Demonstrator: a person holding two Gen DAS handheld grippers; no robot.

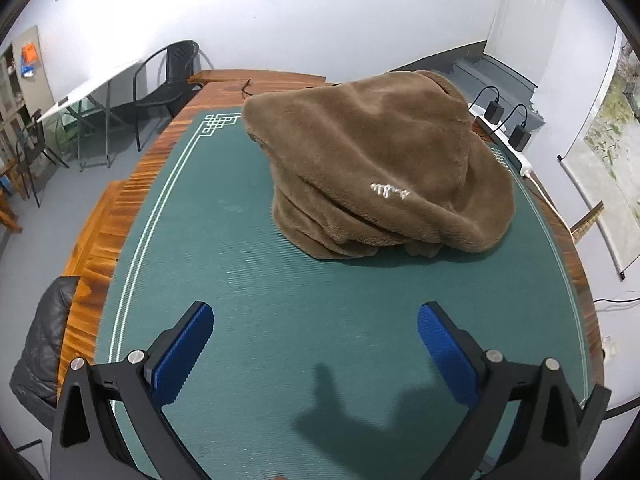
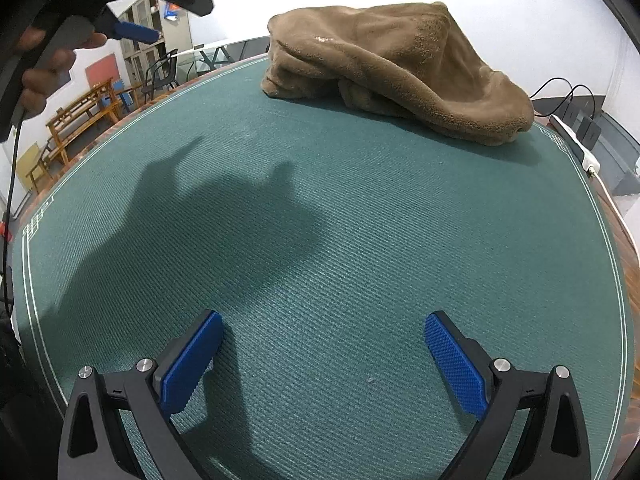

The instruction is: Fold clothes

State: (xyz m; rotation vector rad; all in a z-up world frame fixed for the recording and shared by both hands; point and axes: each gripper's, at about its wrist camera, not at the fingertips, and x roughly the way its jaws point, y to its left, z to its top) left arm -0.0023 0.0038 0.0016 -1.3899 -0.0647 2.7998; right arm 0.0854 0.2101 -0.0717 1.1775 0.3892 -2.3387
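Note:
A brown fleece garment (image 1: pixel 380 168) lies in a crumpled heap on the far half of the green mat (image 1: pixel 248 280), with small white embroidery on its upper side. My left gripper (image 1: pixel 316 316) hovers over the near part of the mat, open and empty, well short of the heap. My right gripper (image 2: pixel 324 324) is also open and empty, low over the mat (image 2: pixel 320 220), with the garment (image 2: pixel 392 64) far ahead. In the right wrist view, the left gripper's blue pad (image 2: pixel 134 32) shows at top left, held by a hand (image 2: pixel 48 56).
The mat covers a wooden table (image 1: pixel 116 224). A white power strip with black chargers (image 1: pixel 504 128) sits at the table's far right edge. A black chair (image 1: pixel 172 76), a glass table and wooden benches (image 2: pixel 80 116) stand to the left. A dark jacket (image 1: pixel 40 344) hangs at the near left.

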